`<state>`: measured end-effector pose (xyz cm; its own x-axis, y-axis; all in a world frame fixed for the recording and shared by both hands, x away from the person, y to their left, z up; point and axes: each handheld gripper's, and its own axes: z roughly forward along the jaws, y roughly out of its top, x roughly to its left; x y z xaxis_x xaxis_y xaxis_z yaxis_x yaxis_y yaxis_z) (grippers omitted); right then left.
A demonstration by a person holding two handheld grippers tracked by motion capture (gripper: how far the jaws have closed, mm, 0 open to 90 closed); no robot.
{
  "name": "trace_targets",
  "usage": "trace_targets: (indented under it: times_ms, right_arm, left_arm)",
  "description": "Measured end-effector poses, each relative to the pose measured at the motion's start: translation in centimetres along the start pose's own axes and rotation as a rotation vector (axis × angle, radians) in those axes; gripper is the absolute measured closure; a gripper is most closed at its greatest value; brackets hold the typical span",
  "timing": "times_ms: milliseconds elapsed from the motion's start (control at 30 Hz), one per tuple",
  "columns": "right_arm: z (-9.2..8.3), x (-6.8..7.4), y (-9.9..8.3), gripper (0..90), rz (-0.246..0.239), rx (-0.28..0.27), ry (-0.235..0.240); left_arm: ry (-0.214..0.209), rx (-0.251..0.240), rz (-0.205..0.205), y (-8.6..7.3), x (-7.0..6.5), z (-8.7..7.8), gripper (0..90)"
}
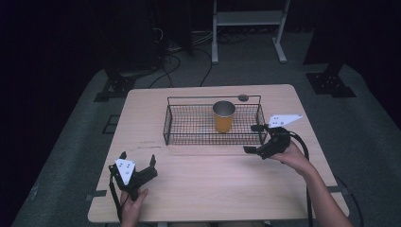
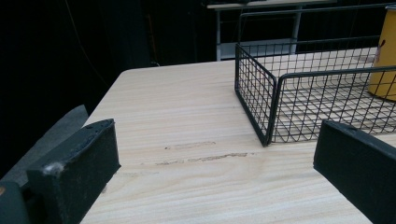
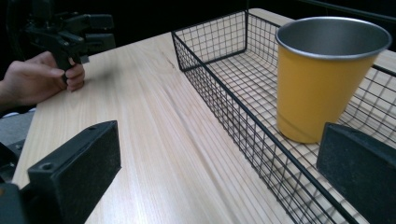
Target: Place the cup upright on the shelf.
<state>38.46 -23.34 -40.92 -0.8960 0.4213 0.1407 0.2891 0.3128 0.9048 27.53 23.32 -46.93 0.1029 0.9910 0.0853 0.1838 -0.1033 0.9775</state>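
Yellow on the outside with a bare metal rim and grey metal interior, the cup [image 1: 223,115] tapers toward its base and stands upright and empty inside the black wire basket [image 1: 189,126], right of the basket's middle. In your right gripper view the cup [image 3: 322,77] sits just behind the basket's near wall, between the two jaws. Your right gripper [image 1: 253,138] is held just off the basket's right front corner, jaws spread wide and holding nothing. Your left gripper [image 1: 138,161] rests over the table's near left area, well apart from the basket, its jaws likewise wide and empty. The table [image 1: 198,184] is pale wood-grain laminate with a few faint scuff marks ahead of the left gripper. Grey carpet surrounds it; dark curtains, cables and a white shelf frame [image 1: 248,28] stand beyond.
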Motion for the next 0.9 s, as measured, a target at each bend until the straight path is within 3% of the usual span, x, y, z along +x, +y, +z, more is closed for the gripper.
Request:
trace_targets:
  times_ms: [900]
  right_arm:
    - [-2.5, 1.8, -3.8, 0.0, 0.026, -0.022, -0.02]
  left_arm:
    - [0.001, -0.001, 0.0, 0.0, 0.0, 0.0, 0.0]
